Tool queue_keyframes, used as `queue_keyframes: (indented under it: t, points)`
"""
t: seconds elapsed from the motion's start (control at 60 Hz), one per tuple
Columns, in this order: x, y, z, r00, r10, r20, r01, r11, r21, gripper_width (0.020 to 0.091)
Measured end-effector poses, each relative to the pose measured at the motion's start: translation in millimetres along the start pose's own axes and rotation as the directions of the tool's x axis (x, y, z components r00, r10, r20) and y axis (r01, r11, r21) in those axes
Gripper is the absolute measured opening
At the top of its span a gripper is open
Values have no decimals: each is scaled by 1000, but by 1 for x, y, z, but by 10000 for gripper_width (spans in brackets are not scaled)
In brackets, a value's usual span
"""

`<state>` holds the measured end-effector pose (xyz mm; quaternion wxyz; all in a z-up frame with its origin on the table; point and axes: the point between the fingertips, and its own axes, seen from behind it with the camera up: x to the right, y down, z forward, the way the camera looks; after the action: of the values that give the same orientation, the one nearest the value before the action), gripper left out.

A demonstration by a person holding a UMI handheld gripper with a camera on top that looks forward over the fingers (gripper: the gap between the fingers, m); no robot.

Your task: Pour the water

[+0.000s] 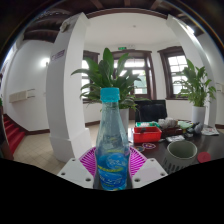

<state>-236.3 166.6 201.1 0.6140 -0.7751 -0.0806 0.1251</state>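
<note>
1. Nearest the camera, the gripper (112,168) is seen from behind, its two pale fingers reaching forward with pink pads (90,160) showing on their inner faces.
2. A clear plastic water bottle (111,140) is clamped upright between the fingers; both pads are pressed against its lower body, at the blue label.
3. The bottle is topped by a blue cap (110,95), and its clear upper part is seen rising well above the fingertips.
4. Just to the right of the fingers, a grey ribbed cup (181,155) is seen standing open-mouthed on a dark table (205,150).
5. Beyond the bottle on the same table, a red box-like item (147,133) is seen; behind it a dark monitor (151,110) is set.
6. A large green potted plant (112,72) is placed behind the bottle, and a second plant (198,88) is seen farther right.
7. A white pillar (68,85) is seen to the left of the bottle.
8. Farthest off, a pale wall with dark-framed windows (180,70) is shown, daylight coming through them.
</note>
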Motion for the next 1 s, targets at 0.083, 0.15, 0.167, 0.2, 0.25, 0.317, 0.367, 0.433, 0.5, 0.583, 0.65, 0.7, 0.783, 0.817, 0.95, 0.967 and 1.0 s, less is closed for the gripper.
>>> queue_keyframes:
  t: [0.083,0.15,0.167,0.2,0.25,0.317,0.367,0.433,0.5,0.583,0.65,0.7,0.783,0.817,0.95,0.967,1.0]
  points:
    - [6,-8,1,1000,15,-6,-15,1000,-6,380]
    - [14,-22,17,997,79,-13,-79,997,-22,378]
    - [13,-29,13,994,110,-16,-111,994,-17,379]
    - [18,-37,18,982,187,-13,-187,982,-20,378]
    - [22,-53,27,941,338,5,-338,941,-6,379]
    - [19,-84,35,815,579,40,-580,814,38,380]
    - [25,-106,45,674,734,84,-739,670,73,380]
    - [28,-137,49,454,878,154,-890,441,110,379]
    - [38,-159,65,274,940,203,-959,250,137,380]
    - [41,-175,74,94,971,221,-986,61,153,383]
    - [41,-190,84,-34,969,245,-985,-75,158,386]
    - [39,-201,93,-122,955,269,-975,-167,150,386]
    - [29,-209,107,-235,928,288,-948,-285,144,385]
    - [25,-214,114,-277,914,297,-933,-329,142,387]
    - [9,-221,115,-412,851,324,-868,-475,145,384]
    - [7,-219,113,-419,850,319,-865,-481,144,384]
    - [-1,-218,116,-429,848,311,-859,-490,150,386]
